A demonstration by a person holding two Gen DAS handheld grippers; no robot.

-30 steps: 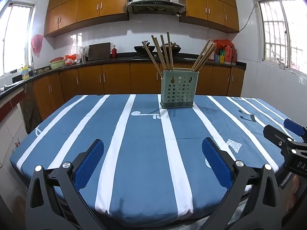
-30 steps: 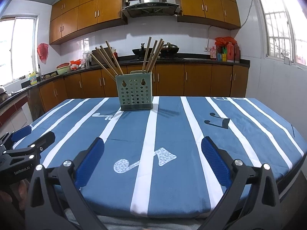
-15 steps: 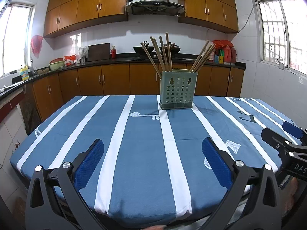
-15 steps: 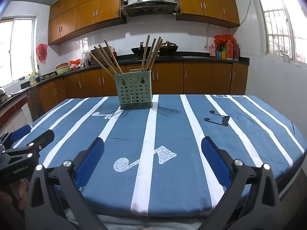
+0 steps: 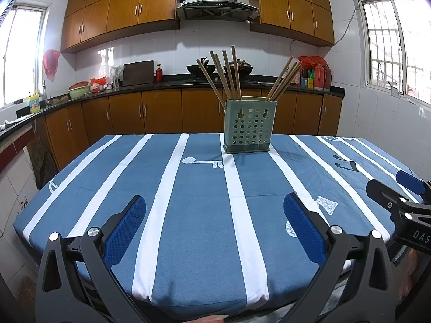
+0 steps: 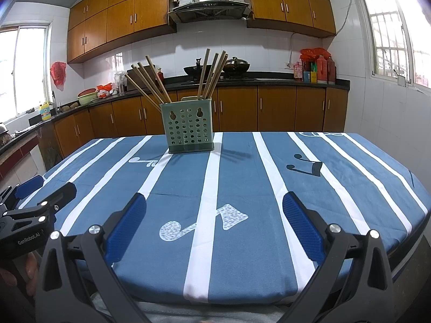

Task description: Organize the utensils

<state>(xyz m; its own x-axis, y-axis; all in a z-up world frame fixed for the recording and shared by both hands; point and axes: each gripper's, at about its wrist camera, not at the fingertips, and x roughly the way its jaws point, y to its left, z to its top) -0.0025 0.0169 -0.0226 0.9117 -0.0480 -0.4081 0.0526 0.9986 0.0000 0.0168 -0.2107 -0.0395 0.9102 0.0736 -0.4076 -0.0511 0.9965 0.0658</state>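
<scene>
Left wrist view: the left gripper [image 5: 214, 216] sits at the bottom of the frame, blue-padded fingers spread wide with nothing between them, over the blue tablecloth with white stripes [image 5: 202, 215]. Upper middle stands the green perforated plastic utensil holder [image 5: 249, 126] with wooden chopsticks [image 5: 229, 75] fanning out of it. Right wrist view: the right gripper [image 6: 214, 215] is also wide and empty at the bottom, holder left of centre up top, chopsticks in two bunches.
</scene>
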